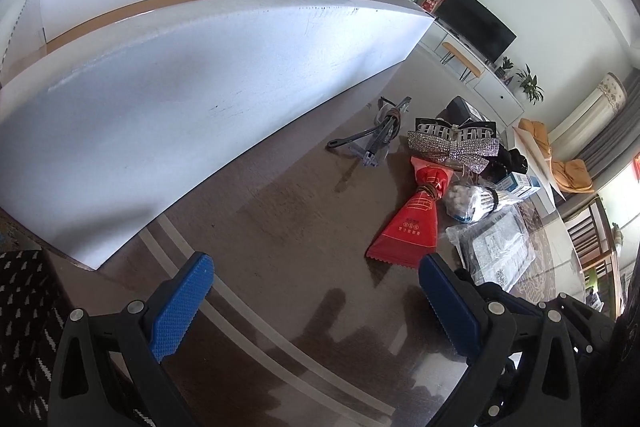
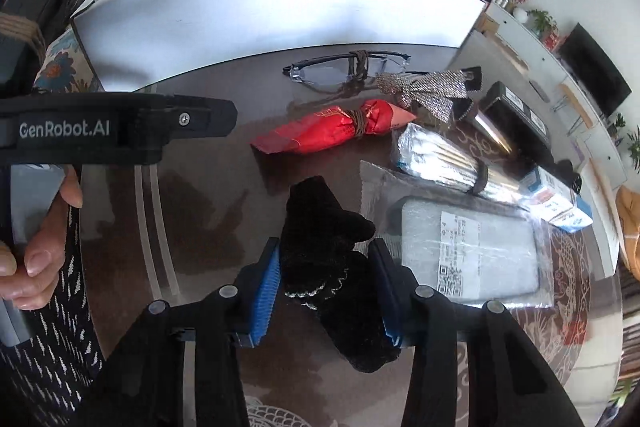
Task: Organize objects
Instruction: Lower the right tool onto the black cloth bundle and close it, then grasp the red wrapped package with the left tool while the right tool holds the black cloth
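Right gripper (image 2: 326, 291) clamped on a black velvet pouch (image 2: 332, 267), lifted over the table (image 2: 200, 227); left gripper (image 1: 316, 307) spread wide and empty.

Step in hand, by judgement: carrying the pouch to the white box (image 2: 260, 11) behind the clutter. Glasses (image 2: 344, 69), a red packet (image 2: 328, 129), a rhinestone clip (image 2: 430, 87) and a bagged case (image 2: 468, 251) remain on the table. Next, the pouch must clear the box's near wall before release.
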Demonstrator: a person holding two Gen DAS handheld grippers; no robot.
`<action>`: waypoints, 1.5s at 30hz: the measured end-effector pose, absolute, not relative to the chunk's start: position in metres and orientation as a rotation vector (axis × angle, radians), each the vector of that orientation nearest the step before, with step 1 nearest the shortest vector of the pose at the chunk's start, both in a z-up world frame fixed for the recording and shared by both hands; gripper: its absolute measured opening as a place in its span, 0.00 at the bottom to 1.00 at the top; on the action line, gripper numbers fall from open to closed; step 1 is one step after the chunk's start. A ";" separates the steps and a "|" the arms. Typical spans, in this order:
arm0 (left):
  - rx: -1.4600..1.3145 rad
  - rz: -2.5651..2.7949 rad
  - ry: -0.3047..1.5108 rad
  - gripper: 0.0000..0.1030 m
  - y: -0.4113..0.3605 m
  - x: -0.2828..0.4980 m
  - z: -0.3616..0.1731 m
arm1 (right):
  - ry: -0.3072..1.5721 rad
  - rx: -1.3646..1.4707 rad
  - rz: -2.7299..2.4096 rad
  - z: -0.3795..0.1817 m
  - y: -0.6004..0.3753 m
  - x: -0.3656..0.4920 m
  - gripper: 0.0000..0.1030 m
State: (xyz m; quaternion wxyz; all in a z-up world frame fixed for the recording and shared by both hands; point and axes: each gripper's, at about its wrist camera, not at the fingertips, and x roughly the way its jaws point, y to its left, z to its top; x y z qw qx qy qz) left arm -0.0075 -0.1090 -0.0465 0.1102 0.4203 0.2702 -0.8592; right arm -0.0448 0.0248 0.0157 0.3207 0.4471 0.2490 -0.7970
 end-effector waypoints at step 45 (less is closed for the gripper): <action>1.344 -2.744 0.511 1.00 -0.055 -0.017 -0.041 | 0.255 1.231 -2.452 -0.001 0.140 -0.014 0.92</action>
